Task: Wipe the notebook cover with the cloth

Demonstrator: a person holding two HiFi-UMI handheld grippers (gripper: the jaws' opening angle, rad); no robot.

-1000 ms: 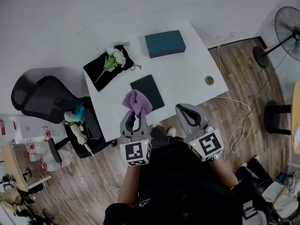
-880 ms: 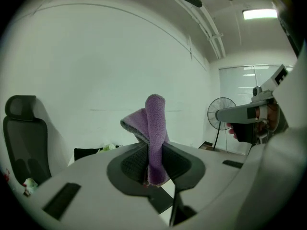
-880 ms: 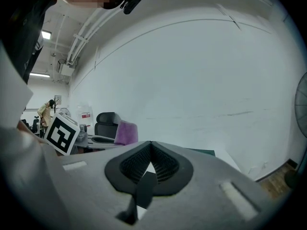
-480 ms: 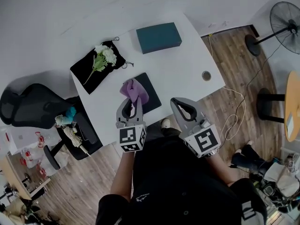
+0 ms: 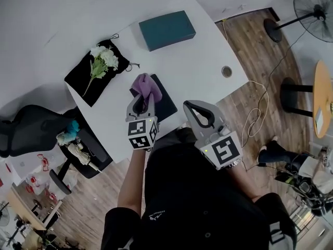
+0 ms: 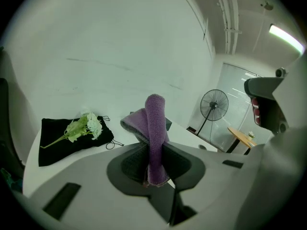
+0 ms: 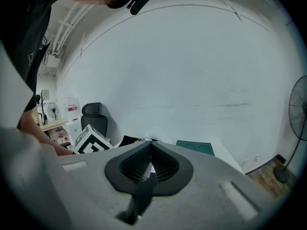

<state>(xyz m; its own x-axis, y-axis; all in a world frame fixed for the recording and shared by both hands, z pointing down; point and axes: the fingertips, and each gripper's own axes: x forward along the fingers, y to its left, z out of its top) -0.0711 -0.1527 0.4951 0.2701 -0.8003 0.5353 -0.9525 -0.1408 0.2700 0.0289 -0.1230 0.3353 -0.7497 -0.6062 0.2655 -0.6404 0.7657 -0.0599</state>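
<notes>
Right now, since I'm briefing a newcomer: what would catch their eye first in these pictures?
The purple cloth pinched upright in the left gripper, over the black notebook near the white table's front edge. Behind it, white flowers lie on a black drawstring bag at the left, and a teal box sits at the far side. The right gripper is shut and empty.

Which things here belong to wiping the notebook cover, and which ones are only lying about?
For the job:
- cloth, held in the left hand-held gripper
- notebook

Only lying about:
- teal box
- flowers on a black pouch
- fan
- office chair
</notes>
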